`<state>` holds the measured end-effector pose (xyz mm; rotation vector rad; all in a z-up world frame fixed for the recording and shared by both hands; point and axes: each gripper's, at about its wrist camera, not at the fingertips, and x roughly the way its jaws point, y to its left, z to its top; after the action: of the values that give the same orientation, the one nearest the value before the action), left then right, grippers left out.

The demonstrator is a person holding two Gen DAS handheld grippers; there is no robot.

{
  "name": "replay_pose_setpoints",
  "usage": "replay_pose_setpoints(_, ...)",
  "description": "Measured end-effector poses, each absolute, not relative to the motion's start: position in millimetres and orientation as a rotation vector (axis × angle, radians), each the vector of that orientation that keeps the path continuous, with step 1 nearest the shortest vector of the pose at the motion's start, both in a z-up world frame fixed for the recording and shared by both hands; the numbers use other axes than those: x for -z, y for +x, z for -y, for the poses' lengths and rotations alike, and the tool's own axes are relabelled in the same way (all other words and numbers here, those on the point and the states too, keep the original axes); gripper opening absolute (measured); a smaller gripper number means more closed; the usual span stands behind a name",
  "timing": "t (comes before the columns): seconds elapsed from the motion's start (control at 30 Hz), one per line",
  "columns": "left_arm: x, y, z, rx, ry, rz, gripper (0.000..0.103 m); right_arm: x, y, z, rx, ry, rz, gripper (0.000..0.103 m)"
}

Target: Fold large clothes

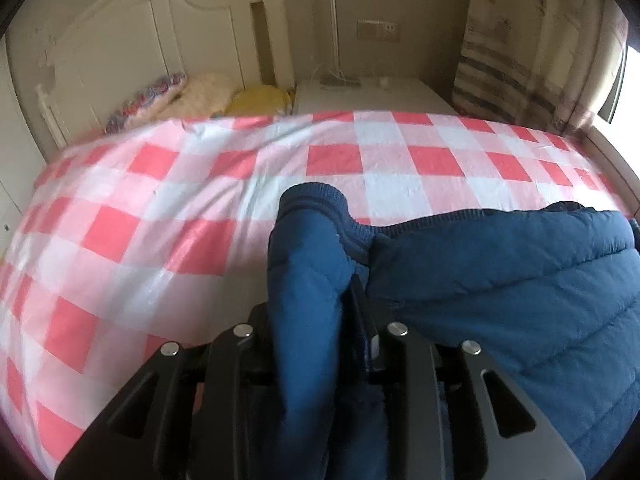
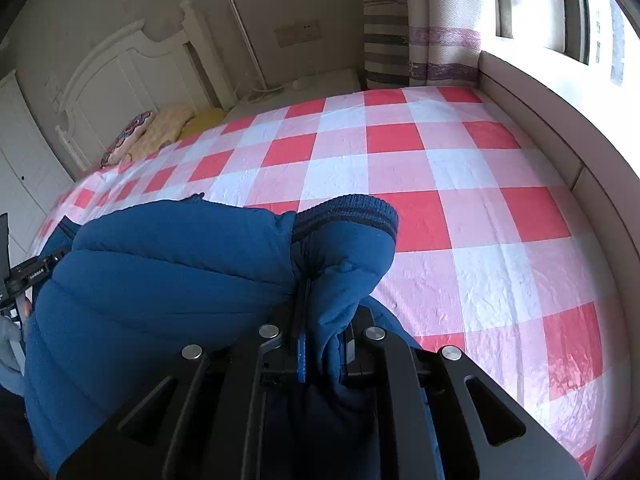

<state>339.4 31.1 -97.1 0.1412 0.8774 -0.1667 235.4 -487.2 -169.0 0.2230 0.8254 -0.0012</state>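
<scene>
Above the checked bedspread [image 2: 440, 168], both grippers pinch the blue padded jacket [image 2: 160, 264]: left gripper [image 1: 316, 320] and right gripper [image 2: 320, 320] clamp opposite corners, likely holding it taut for folding.

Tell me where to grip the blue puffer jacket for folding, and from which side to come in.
Grip the blue puffer jacket at its ribbed knit edge, one gripper toward each end, coming from the near side of the checked bed cover. The rib is thin and firm, unlike the puffy quilting. Both the left gripper and right gripper are clamped just below it.
</scene>
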Motion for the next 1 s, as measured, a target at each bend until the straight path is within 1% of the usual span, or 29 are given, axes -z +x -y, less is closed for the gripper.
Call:
replay_pose_setpoints(0.1, 97, 339, -36, 0.163, 0.110, -0.870, 0.030, 170, 239, 479, 0.023, 0.171, -0.822, 0.010)
replay_pose_setpoints(0.13, 99, 342, -37, 0.163, 0.107, -0.875, 0.032, 170, 244, 479, 0.021, 0.181, -0.825, 0.010)
replay_pose_setpoints(0.2, 102, 348, -39, 0.146, 0.100, -0.907, 0.043, 170, 249, 485, 0.021, 0.214, -0.834, 0.011)
replay_pose_setpoints(0.27, 104, 352, -43, 0.138, 0.071, -0.939, 0.065, 176, 258, 492, 0.012, 0.264, -0.844, 0.012)
replay_pose_setpoints(0.37, 104, 358, -62, 0.181, -0.062, -0.978, 0.081, 176, 258, 504, -0.028, 0.344, -0.854, 0.014)
replay_pose_setpoints(0.43, 94, 353, -92, 0.211, -0.215, -0.950, 0.082, 168, 248, 514, -0.036, 0.389, -0.858, 0.017)
replay_pose_setpoints(0.5, 79, 338, -122, 0.208, -0.329, -0.900, 0.082, 151, 223, 522, -0.053, 0.409, -0.816, 0.021)
replay_pose_setpoints(0.53, 73, 330, -134, 0.226, -0.359, -0.881, 0.083, 145, 209, 524, -0.073, 0.414, -0.795, 0.032)
replay_pose_setpoints(0.57, 62, 314, -149, 0.242, -0.366, -0.851, 0.083, 139, 193, 525, -0.097, 0.418, -0.773, 0.064)
replay_pose_setpoints(0.6, 52, 297, -160, 0.248, -0.341, -0.822, 0.083, 132, 165, 526, -0.105, 0.412, -0.739, 0.082)
replay_pose_setpoints(0.63, 45, 280, -168, 0.257, -0.310, -0.795, 0.087, 129, 145, 525, -0.125, 0.405, -0.704, 0.099)
replay_pose_setpoints(0.67, 38, 258, -175, 0.279, -0.274, -0.772, 0.092, 129, 122, 524, -0.146, 0.390, -0.682, 0.099)
replay_pose_setpoints(0.73, 37, 213, -188, 0.333, -0.208, -0.754, 0.096, 139, 69, 519, -0.157, 0.367, -0.652, 0.099)
replay_pose_setpoints(0.83, 50, 163, -193, 0.360, -0.153, -0.763, 0.098, 165, 15, 513, -0.164, 0.403, -0.638, 0.099)
replay_pose_setpoints(0.9, 69, 131, -194, 0.375, -0.166, -0.782, 0.100, 180, -13, 508, -0.154, 0.429, -0.614, 0.099)
replay_pose_setpoints(1.0, 95, 114, -190, 0.389, -0.201, -0.809, 0.100, 191, -28, 503, -0.183, 0.477, -0.566, 0.095)
